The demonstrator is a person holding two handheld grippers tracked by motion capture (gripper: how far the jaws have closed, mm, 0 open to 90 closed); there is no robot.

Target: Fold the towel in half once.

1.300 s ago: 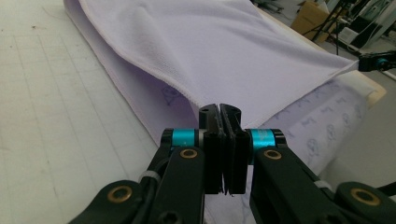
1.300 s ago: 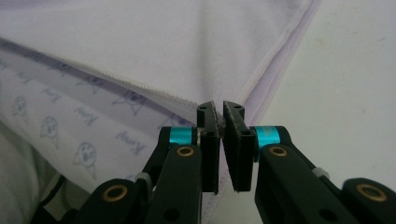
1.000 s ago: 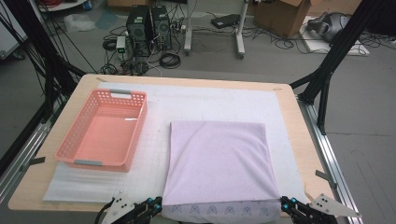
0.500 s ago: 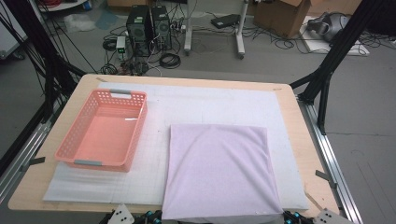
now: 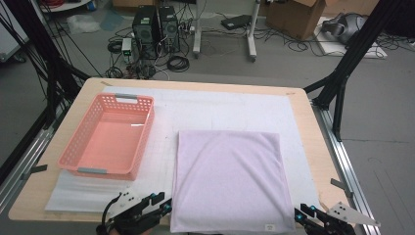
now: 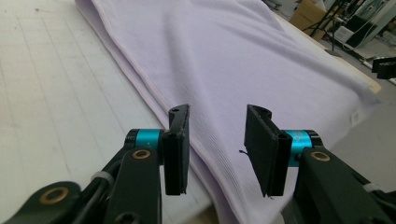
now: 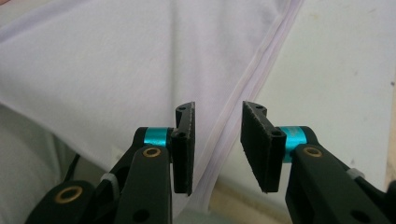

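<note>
A: Where was the cloth?

B: A folded lilac cloth [image 5: 230, 178] lay flat on a white mat [image 5: 220, 110] that covered most of the wooden bench [image 5: 313, 142]. It sat toward the near right part of the mat, roughly square, with its near edge at the front rim of the bench. A small label [image 5: 268, 226] showed at its near right corner.

A: And the tools?

B: The left tool [image 5: 162, 205] was at the cloth's near left corner, and the right tool [image 5: 301, 214] at its near right corner, both low at the front edge of the bench. In the left gripper view, the left tool [image 6: 217, 140] had its jaws apart over the cloth's layered side edge, with nothing pinched between the pads. In the right gripper view, the right tool [image 7: 217, 140] was released as well, and the cloth's hem ran down between its jaws without being pressed. The jaws of both tools had just been opening.

A: What else was on the bench?

B: A pink plastic basket [image 5: 108, 137] with slotted walls and grey handles stood on the left of the mat, just beside the cloth but not touching it. Beyond the bench, computer towers [image 5: 155, 27] and loose cables sat on a grey floor.
</note>
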